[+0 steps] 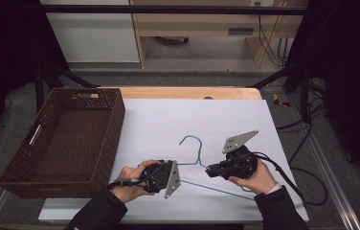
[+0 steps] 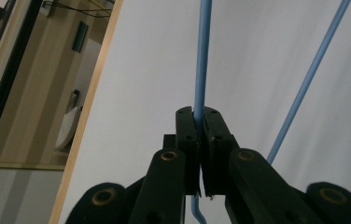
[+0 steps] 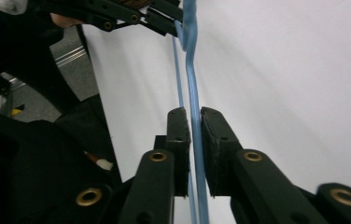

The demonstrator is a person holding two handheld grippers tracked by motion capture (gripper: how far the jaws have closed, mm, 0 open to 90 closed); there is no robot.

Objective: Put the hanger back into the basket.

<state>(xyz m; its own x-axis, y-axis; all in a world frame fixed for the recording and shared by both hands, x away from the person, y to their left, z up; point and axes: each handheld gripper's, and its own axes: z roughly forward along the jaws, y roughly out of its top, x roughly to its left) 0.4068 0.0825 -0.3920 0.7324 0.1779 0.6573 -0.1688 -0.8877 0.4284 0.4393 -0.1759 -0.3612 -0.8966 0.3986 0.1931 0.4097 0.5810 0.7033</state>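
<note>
A light-blue wire hanger [image 1: 193, 139] lies flat on the white table sheet [image 1: 168, 115], hook pointing away from me. My left gripper [image 1: 177, 166] comes in from the left and is shut on the hanger's upper wire [image 2: 202, 56], which is pinched between the pads; the hanger's other bar [image 2: 309, 79] runs off to the right. My right gripper [image 1: 208, 170] faces it from the right at the hanger's neck. In the right gripper view the wire [image 3: 191, 70] runs through a narrow gap between that gripper's [image 3: 195, 116] pads, which stand slightly apart. The left gripper [image 3: 173, 21] holds the same wire farther along.
A dark brown wicker basket [image 1: 116, 124], with nothing in it, stands at the table's left side, close to my left hand. The wooden table edge [image 1: 187, 92] runs along the back, with a cabinet behind it. Cables trail off the table at the right [image 1: 293, 177].
</note>
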